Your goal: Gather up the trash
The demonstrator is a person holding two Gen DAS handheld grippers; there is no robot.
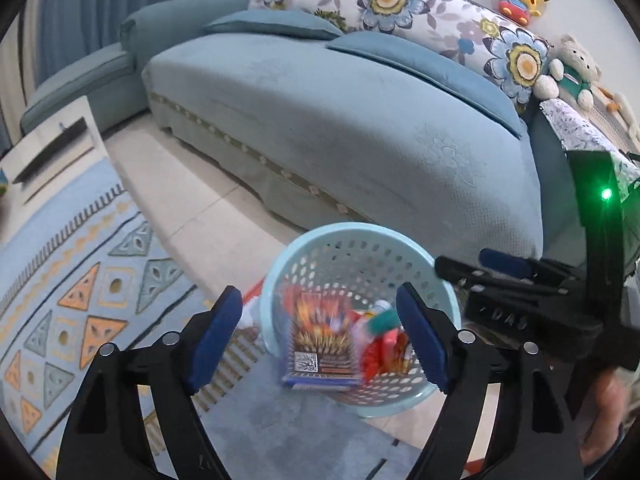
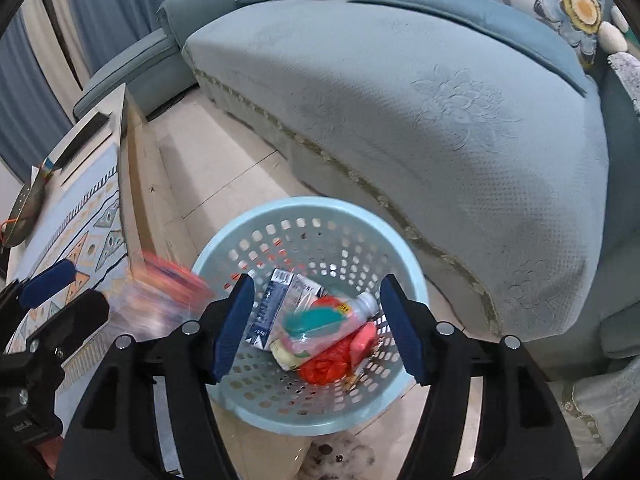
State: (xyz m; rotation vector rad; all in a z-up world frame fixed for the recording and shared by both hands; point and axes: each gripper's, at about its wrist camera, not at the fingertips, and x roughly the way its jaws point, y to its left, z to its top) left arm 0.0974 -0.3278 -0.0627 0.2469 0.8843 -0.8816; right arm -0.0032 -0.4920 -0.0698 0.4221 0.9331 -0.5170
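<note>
Light blue perforated basket (image 2: 224, 256) on floor beside sofa (image 2: 440, 120). Left gripper (image 1: 320, 340) above basket, jaws apart, nothing clamped; blurred snack packet (image 1: 320, 344) between them, over rim. Right gripper (image 2: 316, 328) above basket, jaws apart, empty; bottle (image 2: 320, 324), carton (image 2: 272, 304), red wrappers (image 2: 324, 364) lie inside basket below.

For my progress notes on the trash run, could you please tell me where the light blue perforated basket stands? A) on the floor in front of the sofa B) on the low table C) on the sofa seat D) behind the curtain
A: the light blue perforated basket stands on the floor tiles, right before the blue sofa, already holding a bottle and wrappers.
</note>
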